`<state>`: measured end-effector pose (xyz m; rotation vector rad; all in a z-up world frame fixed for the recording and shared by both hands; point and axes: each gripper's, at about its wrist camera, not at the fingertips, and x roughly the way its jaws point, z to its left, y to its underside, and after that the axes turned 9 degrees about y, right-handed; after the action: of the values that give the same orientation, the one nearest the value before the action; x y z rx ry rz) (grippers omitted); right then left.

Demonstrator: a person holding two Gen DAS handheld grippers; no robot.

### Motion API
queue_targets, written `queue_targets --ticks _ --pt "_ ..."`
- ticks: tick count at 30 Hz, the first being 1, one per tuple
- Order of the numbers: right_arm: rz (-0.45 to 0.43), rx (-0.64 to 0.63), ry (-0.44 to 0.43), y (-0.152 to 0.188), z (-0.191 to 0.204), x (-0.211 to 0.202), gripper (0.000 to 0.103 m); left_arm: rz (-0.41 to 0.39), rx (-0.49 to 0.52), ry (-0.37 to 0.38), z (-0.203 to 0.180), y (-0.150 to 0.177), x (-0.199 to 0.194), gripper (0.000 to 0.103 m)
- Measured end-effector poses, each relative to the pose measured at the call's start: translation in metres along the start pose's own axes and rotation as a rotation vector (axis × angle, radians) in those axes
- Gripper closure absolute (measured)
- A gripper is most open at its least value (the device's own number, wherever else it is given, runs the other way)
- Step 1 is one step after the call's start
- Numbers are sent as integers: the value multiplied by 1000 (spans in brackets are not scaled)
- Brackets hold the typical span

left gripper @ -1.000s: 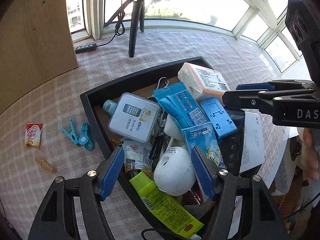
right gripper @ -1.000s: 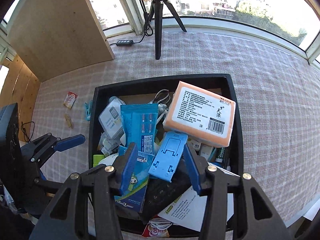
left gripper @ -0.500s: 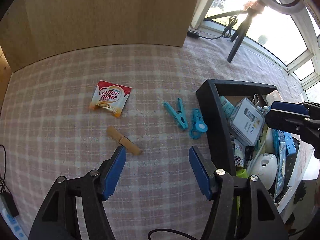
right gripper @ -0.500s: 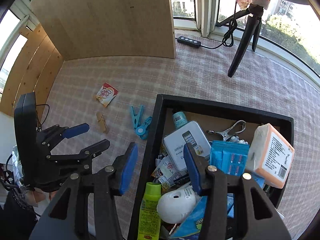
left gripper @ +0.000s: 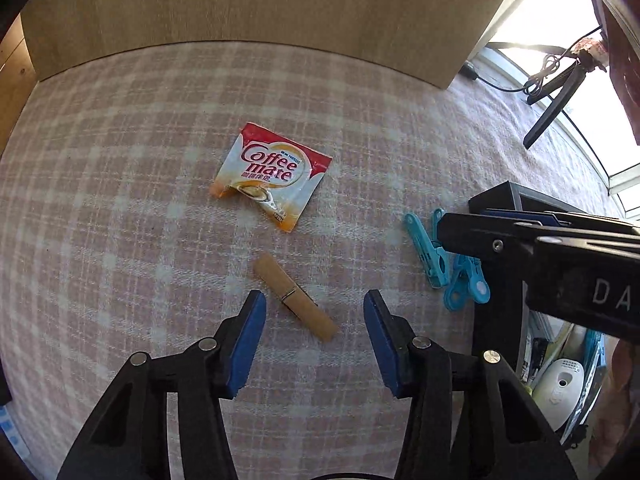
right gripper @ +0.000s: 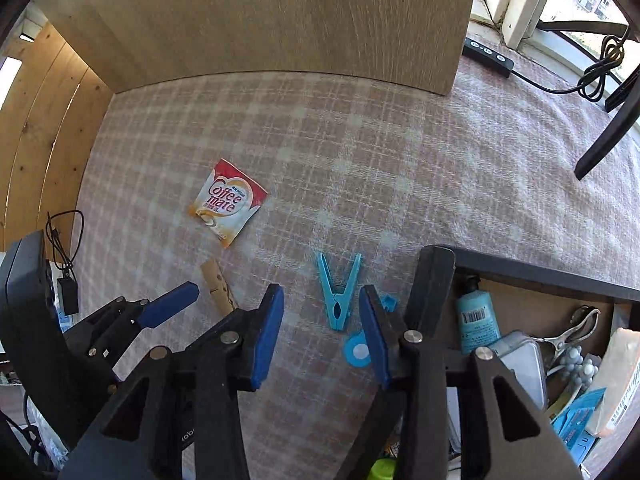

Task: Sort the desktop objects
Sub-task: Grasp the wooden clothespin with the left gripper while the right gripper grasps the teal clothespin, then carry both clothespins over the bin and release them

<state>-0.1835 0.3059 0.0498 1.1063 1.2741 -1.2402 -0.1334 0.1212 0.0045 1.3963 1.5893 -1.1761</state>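
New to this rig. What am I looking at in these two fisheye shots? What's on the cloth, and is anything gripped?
No robot arm here: a person holds a two-finger clamp in each hand, with a fisheye camera on each that looks along its blue-padded fingers. One picture is from the left gripper, the other from the right gripper; each also catches the other at its edge. On the checked cloth lie a Coffee-mate sachet, a wooden peg and two blue pegs. A black tray full of clutter sits at the right. Both grippers' jaws have just been closing, but nothing is gripped: the left frames the wooden peg, the right a blue peg.
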Motion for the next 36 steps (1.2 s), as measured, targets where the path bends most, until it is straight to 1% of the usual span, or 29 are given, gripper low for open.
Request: queue_targets --ticks 4,6,9,11,12,13,15,18,22,25,28,31,34,36 --pt "21 0 39 -5 2 14 65 15 0 -12 1 1 7 68" --pt "33 -5 49 -5 4 20 66 10 11 -23 0 2 7 70" --pt "46 -16 59 -3 9 28 68 9 27 -33 1 3 6 78" --pt "61 -20 71 0 12 34 69 7 30 -32 5 5 4 88" --pt "62 -26 79 2 14 36 71 5 32 -32 6 5 3 91" --pt "60 -37 89 3 16 37 73 4 34 -26 8 6 2 91" --pt "53 -49 102 7 21 36 74 4 37 -17 9 7 0 91" --pt "41 -68 117 12 27 34 80 -3 45 -12 10 11 -3 91" --pt "46 -49 69 18 28 31 81 -7 37 3 14 15 -11 91" --pt "26 -21 27 24 23 19 81 -17 50 27 15 17 -24 91" --pt "1 1 -15 31 14 -2 81 -30 82 60 0 17 -36 91" --pt "-33 31 -38 41 -6 -31 81 -33 120 117 -21 17 -42 91" --pt "-66 61 -31 54 -33 -60 81 -29 188 167 -56 18 -47 92" --pt "-79 88 -25 58 -57 -76 81 -20 236 204 -82 26 -49 91"
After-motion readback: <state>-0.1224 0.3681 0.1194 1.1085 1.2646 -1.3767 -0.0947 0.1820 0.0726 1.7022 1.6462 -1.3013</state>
